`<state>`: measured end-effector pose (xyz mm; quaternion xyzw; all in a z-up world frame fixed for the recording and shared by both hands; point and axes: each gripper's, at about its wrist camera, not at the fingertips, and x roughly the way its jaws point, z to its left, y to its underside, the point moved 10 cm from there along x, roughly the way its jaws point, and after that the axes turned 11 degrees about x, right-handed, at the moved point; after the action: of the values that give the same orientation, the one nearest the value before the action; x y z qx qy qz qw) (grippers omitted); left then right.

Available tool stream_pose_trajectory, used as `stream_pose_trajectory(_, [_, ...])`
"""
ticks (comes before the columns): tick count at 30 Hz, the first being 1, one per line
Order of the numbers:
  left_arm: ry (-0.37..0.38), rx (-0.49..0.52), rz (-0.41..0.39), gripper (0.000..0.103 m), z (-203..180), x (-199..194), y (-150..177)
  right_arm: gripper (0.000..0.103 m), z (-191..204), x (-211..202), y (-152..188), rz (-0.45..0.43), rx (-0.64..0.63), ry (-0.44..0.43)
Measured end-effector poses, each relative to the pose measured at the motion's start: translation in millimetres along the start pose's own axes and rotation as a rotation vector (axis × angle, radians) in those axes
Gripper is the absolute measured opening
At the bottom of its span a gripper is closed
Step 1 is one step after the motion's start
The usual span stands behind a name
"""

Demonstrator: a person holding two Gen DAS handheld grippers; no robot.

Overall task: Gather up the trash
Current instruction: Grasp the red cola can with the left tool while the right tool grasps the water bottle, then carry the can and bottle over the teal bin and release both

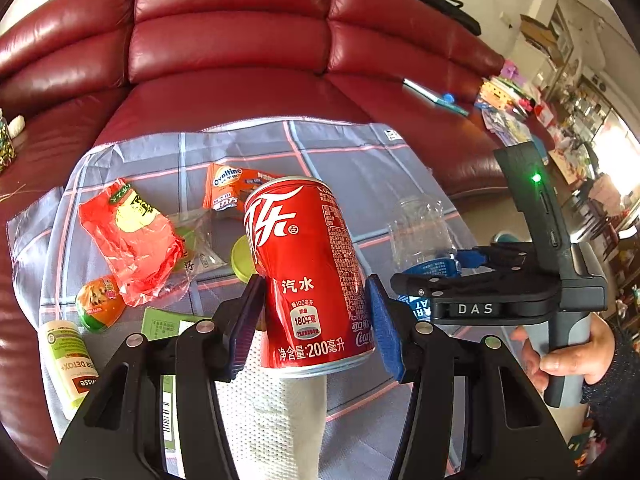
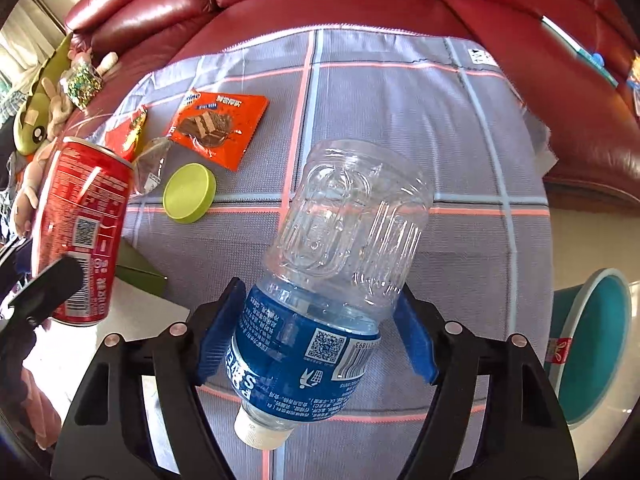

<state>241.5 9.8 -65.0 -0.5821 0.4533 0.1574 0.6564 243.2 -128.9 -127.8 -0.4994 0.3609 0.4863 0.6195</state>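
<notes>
My left gripper is shut on a red cola can, which stands tilted above the checked cloth; a pad presses each side. In the right wrist view the same can hangs at the left. My right gripper is shut on a clear plastic bottle with a blue label, cap pointing toward the camera, its pads against the two sides. More trash lies on the cloth: an orange wrapper, a green lid, a red plastic bag and a white paper towel.
The cloth covers a red leather sofa. A white supplement bottle, a green box and a small orange packet sit at the cloth's near left. A teal bin stands past the cloth's right edge. A hand grips the right gripper's handle.
</notes>
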Motion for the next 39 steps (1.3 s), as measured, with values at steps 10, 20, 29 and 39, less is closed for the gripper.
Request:
stream_pose_trajectory(10, [0.052, 0.103, -0.011, 0.053, -73.7, 1.6, -22.5, 0.07, -85.8, -68.5, 5.7, -0.115, 0.114, 0.001])
stream_pose_trajectory(20, [0.161, 0.256, 0.014, 0.053, -202.6, 33.4, -46.9, 0.07, -257.7, -142.5, 40.0, -0.221, 0.319, 0.087])
stream_pose_trajectory(29, [0.228, 0.368, 0.078, 0.053, -299.3, 81.9, -52.4, 0.07, -359.8, -147.1, 63.5, -0.219, 0.445, 0.105])
stream_pose_trajectory(39, [0.259, 0.413, 0.141, 0.053, -348.4, 124.8, -51.2, 0.071, -377.3, -102.3, 60.0, -0.132, 0.451, 0.047])
